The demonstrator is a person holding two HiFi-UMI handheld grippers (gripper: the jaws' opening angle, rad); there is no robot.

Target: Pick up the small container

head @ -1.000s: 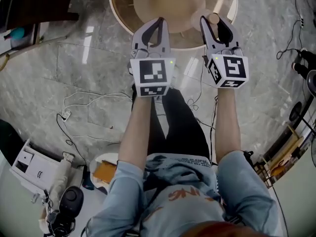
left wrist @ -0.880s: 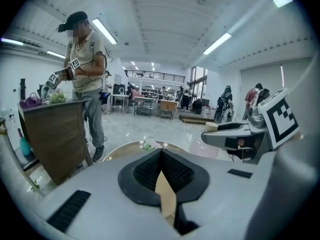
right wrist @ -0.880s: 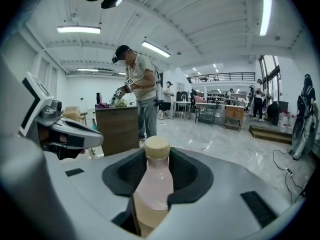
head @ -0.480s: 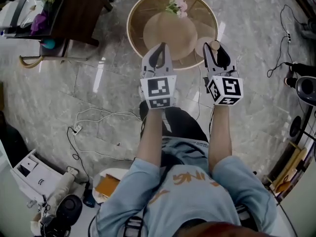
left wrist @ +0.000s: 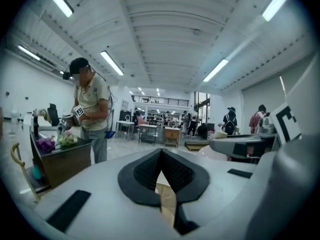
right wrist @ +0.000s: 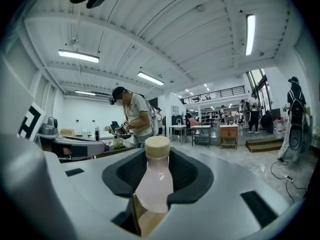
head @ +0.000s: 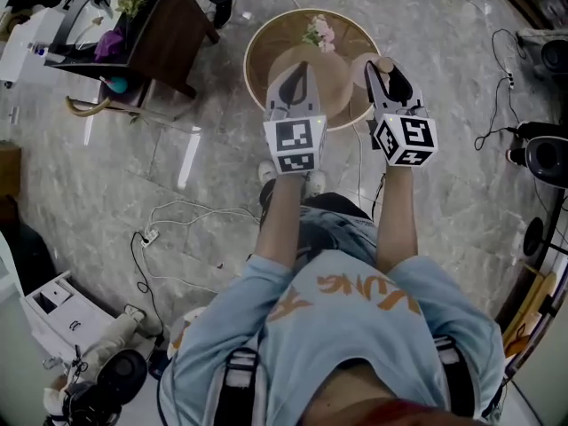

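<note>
Gripped in the right gripper [head: 388, 71]: the bottle [right wrist: 154, 179], pinched by its pale belly, cap up, neck clear above the grip. Lifted off the table [head: 259, 50] and hanging above its right edge in the head view. Left gripper [head: 299, 69] closed on nothing, tips together, held level beside the right one over the same table.

Likely to slip if squeezed any looser: a smooth, rounded body, caught on the bulge with nothing under it. Could squirt upward or drop through on a jolt or a quick tilt of the wrist. Would then strike the table edge or the stone floor [head: 106, 167] and probably roll. Could also be knocked loose by the left gripper, close alongside. Best kept upright and steady, judging from here.

Around: flowers [head: 317, 32] at the far edge of the table, well apart from the bottle. Dark desk [head: 155, 34] off to the left, with more flowers and clutter on top. White cables [head: 177, 205] looping over the floor left of the feet, a tripping risk if stepping that way. More cable and black gear [head: 541, 160] at the right. Another person [right wrist: 134, 116] with grippers at the desk, well apart. Nothing in the way straight ahead of the bottle.
</note>
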